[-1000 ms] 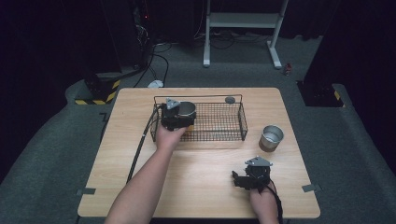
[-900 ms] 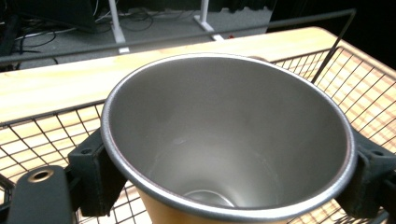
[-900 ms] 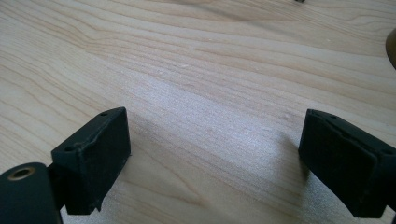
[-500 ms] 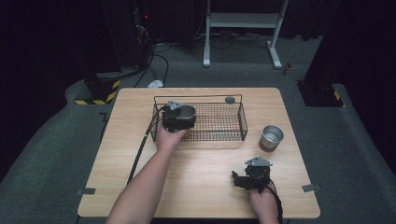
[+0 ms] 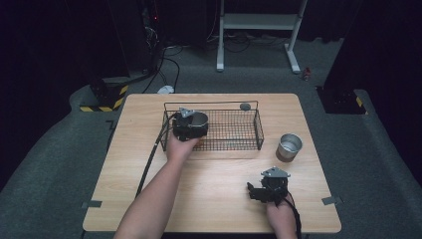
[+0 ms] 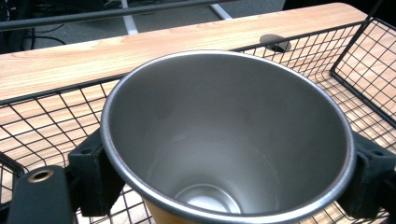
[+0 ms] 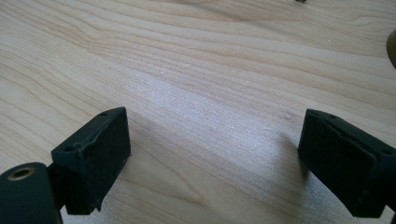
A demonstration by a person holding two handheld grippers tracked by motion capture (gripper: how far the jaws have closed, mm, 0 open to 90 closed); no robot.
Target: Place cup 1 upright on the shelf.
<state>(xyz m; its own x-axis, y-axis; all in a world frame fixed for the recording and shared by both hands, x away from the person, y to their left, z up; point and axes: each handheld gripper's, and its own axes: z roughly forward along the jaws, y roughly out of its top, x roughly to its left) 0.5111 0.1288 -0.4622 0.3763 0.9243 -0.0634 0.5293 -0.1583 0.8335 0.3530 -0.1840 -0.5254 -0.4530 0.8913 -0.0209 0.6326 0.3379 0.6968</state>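
Nearest the tabletop's near edge, toward its right corner, the right gripper (image 5: 256, 191) rests low over bare pale wood, its black jaws spread wide with nothing between them; the right gripper view shows only fine, wavy grain there. Just beyond it, near the right edge, a second steel cup (image 5: 289, 147) stands upright outside the basket. Farther in, the black wire basket (image 5: 259, 130), a rectangular grid with a raised rail, sits toward the far edge of the wooden table (image 5: 124, 199). At the basket's left end, the left gripper (image 5: 191, 127) pinches a steel cup (image 6: 224, 140) across its rim, one pad on each side. That cup is round, tapered and smooth, brushed grey inside and empty. A small dark disc (image 5: 245, 106) lies on the tabletop just behind the basket.
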